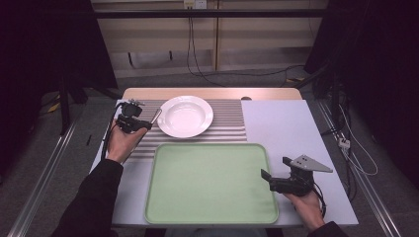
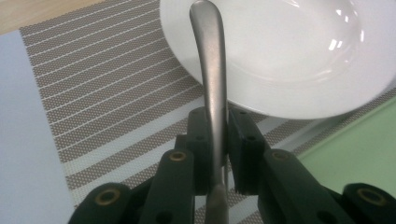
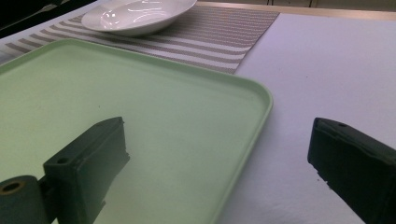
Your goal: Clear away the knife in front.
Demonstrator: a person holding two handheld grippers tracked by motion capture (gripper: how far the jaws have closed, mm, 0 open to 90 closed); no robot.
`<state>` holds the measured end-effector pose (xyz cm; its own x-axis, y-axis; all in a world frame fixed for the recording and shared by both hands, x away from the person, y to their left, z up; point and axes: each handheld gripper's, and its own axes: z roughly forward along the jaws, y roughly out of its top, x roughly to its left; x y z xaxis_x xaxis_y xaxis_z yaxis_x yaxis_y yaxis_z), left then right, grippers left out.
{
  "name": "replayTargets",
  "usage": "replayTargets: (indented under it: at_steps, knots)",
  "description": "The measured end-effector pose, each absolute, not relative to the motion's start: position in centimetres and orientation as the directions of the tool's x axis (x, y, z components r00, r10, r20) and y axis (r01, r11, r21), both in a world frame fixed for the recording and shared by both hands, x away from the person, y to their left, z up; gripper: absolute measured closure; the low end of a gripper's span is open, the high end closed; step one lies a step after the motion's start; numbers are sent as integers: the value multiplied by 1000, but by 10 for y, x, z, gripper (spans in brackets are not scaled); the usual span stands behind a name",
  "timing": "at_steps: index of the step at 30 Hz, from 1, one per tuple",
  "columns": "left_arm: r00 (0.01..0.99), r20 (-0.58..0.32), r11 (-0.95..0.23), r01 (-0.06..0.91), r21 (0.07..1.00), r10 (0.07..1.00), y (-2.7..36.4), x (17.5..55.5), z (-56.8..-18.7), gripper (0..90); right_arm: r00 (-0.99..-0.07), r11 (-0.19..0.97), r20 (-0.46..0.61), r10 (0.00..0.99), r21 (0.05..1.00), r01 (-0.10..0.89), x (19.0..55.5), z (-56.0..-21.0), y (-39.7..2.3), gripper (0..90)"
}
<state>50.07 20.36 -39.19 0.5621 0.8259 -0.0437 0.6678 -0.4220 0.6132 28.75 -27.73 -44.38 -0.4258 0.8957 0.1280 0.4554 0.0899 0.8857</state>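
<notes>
Left gripper [image 2: 217, 154] fingers clamp a dull, curved metal utensil handle [image 2: 211, 84]; right gripper [image 3: 215, 158] fingers gape wide.

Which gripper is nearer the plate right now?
Left. The left gripper sits just beside the plate; the right gripper is off by the tray's right edge.

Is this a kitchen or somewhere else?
Probably not a kitchen: it looks like a lab or workroom set up like a dinner table. There's a white plate on a striped placemat and a green tray, but cables dangle behind.
</notes>
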Motion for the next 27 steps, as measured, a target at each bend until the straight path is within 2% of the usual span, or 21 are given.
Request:
replayTargets:
  at_steps: [27]
  knots:
    - [674, -46, -515, 605, 607, 737, 167, 463, -384, 801, -431, 94, 126, 894, 886, 454, 287, -444, -277, 45]
